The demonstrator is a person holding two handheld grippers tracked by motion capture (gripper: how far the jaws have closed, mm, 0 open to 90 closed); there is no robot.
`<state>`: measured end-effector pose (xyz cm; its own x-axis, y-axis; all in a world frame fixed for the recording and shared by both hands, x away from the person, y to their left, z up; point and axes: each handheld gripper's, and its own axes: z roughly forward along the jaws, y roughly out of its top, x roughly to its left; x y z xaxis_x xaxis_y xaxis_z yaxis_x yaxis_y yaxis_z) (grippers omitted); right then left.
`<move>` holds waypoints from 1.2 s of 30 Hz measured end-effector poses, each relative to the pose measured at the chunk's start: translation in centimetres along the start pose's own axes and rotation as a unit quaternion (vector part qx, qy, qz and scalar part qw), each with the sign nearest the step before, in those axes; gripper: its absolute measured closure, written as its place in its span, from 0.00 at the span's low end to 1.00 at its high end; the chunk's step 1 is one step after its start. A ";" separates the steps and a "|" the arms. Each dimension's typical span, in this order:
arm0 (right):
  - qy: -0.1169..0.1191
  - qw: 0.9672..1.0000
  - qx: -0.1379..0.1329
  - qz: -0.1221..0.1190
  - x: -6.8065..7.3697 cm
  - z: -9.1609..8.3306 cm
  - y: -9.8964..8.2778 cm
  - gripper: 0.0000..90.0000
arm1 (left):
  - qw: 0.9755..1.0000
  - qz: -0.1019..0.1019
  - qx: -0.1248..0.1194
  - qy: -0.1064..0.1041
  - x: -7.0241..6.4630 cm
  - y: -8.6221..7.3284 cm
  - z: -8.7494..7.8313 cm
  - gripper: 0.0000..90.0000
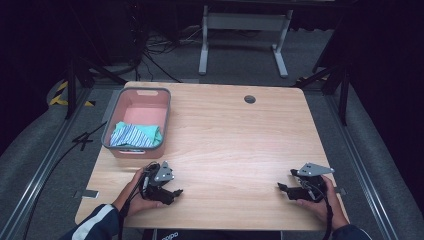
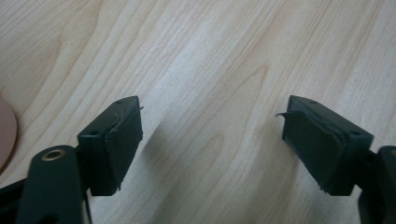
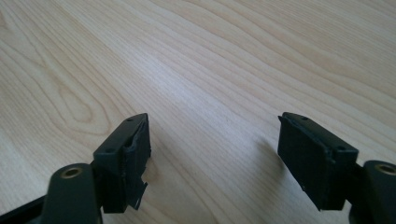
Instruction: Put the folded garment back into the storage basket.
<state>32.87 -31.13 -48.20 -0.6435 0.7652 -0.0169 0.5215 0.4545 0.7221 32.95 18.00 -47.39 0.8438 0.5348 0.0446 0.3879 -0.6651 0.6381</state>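
Both tools lay low at the bottom of the high view, well apart. The left tool [image 1: 172, 192] sat at lower left in the person's left hand [image 1: 137, 192], the right tool [image 1: 284, 189] at lower right in the right hand [image 1: 320, 197], tips pointing inward toward each other.

Each was spread wide with nothing between the jaws. In the left gripper view the two black pads [image 2: 122, 140] stood far apart over bare wood grain, and the right gripper view gave the same picture, pads [image 3: 135, 154] apart above the plain worktop [image 1: 235, 145].

The nearest thing to them was the striped blue-and-white cloth [image 1: 131, 135], lying bunched with a teal piece [image 1: 152, 132] inside the pink basket [image 1: 114, 112] at centre left of the high view, just above the left tool. A sliver of pink edged the left side of the left gripper view.

With the cloth already resting in the basket and both tools empty and lowered near the front edge, this looked like a resting pose, hands settled out of the way.
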 end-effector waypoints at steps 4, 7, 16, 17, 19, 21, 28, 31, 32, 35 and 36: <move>-0.003 1.000 -0.013 0.018 -0.3 -0.2 -0.8 0.22 | 0.999 -0.035 -0.024 -0.009 0.3 -0.9 0.2 0.17; -0.004 1.000 -0.012 0.018 -0.3 -0.1 -0.8 0.21 | 0.999 -0.033 -0.032 -0.008 0.4 -1.1 0.2 0.16; -0.004 1.000 -0.012 0.019 -0.3 -0.1 -0.8 0.21 | 0.999 -0.034 -0.032 -0.008 0.4 -1.1 0.2 0.15; -0.004 1.000 -0.012 0.019 -0.3 -0.1 -0.7 0.21 | 0.999 -0.035 -0.033 -0.009 0.4 -1.1 0.3 0.15; -0.004 1.000 -0.012 0.020 -0.3 -0.1 -0.7 0.21 | 0.999 -0.035 -0.033 -0.010 0.4 -1.1 0.3 0.15; -0.005 1.000 -0.012 0.020 -0.3 -0.1 -0.7 0.21 | 0.999 -0.033 -0.033 -0.008 0.4 -1.1 0.3 0.15; -0.006 1.000 -0.012 0.022 -0.3 -0.1 -0.7 0.21 | 0.999 -0.035 -0.033 -0.010 0.4 -1.1 0.3 0.15; -0.007 1.000 -0.012 0.022 -0.3 -0.1 -0.7 0.21 | 0.999 -0.033 -0.030 -0.011 0.5 -1.0 0.4 0.14; -0.007 1.000 -0.012 0.022 -0.3 -0.1 -0.7 0.21 | 0.999 -0.033 -0.030 -0.011 0.5 -1.0 0.4 0.13; -0.007 1.000 -0.012 0.022 -0.3 -0.1 -0.7 0.21 | 0.999 -0.033 -0.030 -0.010 0.5 -1.0 0.4 0.13; -0.007 1.000 -0.012 0.022 -0.3 -0.1 -0.7 0.21 | 0.999 -0.033 -0.029 -0.011 0.5 -1.0 0.4 0.13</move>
<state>32.68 -31.70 -48.65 -0.6128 0.7902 0.0054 0.5350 0.4098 0.7388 33.11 18.72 -48.32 0.8252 0.5646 -0.0145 0.4205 -0.5969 0.6833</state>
